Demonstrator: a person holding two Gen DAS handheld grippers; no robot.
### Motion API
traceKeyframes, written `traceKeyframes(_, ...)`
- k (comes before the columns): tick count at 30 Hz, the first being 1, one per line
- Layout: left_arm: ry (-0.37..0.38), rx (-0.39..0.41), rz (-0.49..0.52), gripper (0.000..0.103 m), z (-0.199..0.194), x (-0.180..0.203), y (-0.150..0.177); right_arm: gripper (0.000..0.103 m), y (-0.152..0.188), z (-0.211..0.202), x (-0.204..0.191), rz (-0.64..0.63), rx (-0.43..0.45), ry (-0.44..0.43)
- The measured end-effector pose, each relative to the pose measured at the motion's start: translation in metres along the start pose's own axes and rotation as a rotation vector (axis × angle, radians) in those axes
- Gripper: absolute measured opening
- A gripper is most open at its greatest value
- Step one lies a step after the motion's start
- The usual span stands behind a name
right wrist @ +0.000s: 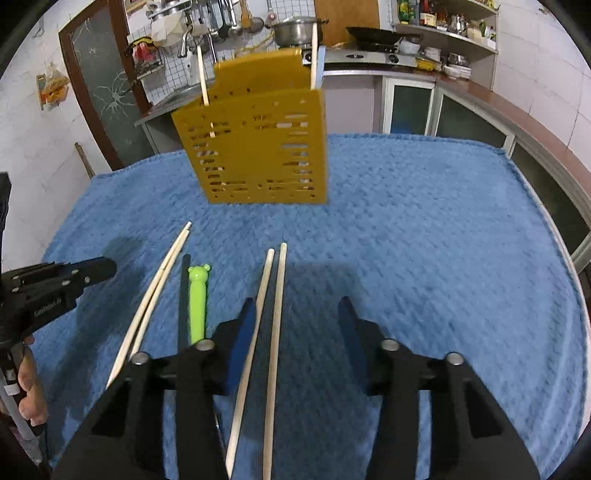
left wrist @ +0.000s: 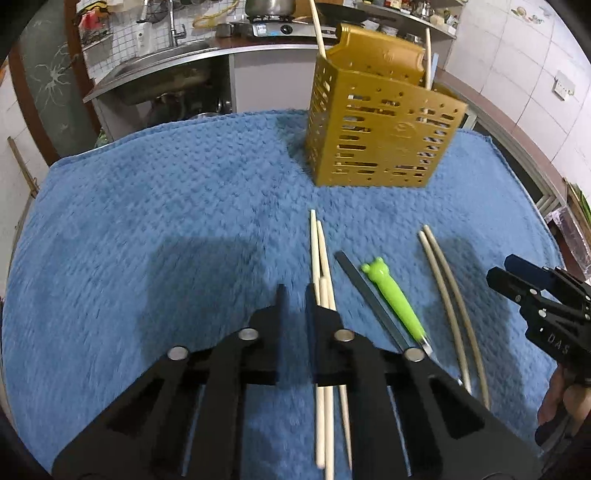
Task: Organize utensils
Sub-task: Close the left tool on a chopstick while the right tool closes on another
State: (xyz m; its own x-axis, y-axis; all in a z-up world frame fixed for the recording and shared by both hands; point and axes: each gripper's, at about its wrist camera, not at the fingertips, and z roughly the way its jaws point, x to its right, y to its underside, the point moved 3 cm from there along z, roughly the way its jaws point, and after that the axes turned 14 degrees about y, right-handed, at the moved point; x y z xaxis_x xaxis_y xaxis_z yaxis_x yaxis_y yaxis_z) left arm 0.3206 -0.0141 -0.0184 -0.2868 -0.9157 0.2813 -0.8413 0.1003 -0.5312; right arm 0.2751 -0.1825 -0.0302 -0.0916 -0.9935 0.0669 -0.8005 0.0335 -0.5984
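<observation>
A gold slotted utensil holder (left wrist: 380, 133) stands on the blue towel (left wrist: 166, 221), with chopsticks upright in it; it also shows in the right wrist view (right wrist: 258, 151). On the towel lie a pale chopstick pair (left wrist: 319, 258), a dark chopstick (left wrist: 365, 295), a green bear-handled utensil (left wrist: 395, 299) and a curved pale pair (left wrist: 450, 295). My left gripper (left wrist: 295, 295) hovers low, nearly closed and empty, just left of the pale pair. My right gripper (right wrist: 299, 314) is open above another pale pair (right wrist: 275, 314), whose sticks lie between its fingers.
A kitchen counter with sink (left wrist: 155, 70), gas stove (left wrist: 273, 27) and steel pot (right wrist: 299, 31) runs behind the table. Shelves with jars (right wrist: 443, 22) are at the back right. The towel's far edge (right wrist: 424, 138) meets a wooden counter rim.
</observation>
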Motion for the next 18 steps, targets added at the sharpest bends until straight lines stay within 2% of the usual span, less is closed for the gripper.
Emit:
traceKeyframes(3,0.010,-0.005,-0.006,0.002,0.014,-0.006,-0.009,0.036,-0.002,0.015,-0.004,-0.003,-0.023,0.000)
traceKeyframes(11,0.047,-0.053,-0.025,0.000,0.052,-0.010,-0.025,0.036,-0.005,0.039,-0.009,0.020,-0.067,0.004)
traceKeyframes(14,0.024,-0.079,-0.021,0.000,0.065,-0.012,-0.025,0.036,-0.007,0.047,-0.014,0.018,-0.093,0.007)
traceKeyframes(18,0.034,-0.090,-0.014,0.000,0.072,-0.013,-0.028,0.022,-0.009,0.057,-0.014,0.020,-0.118,0.020)
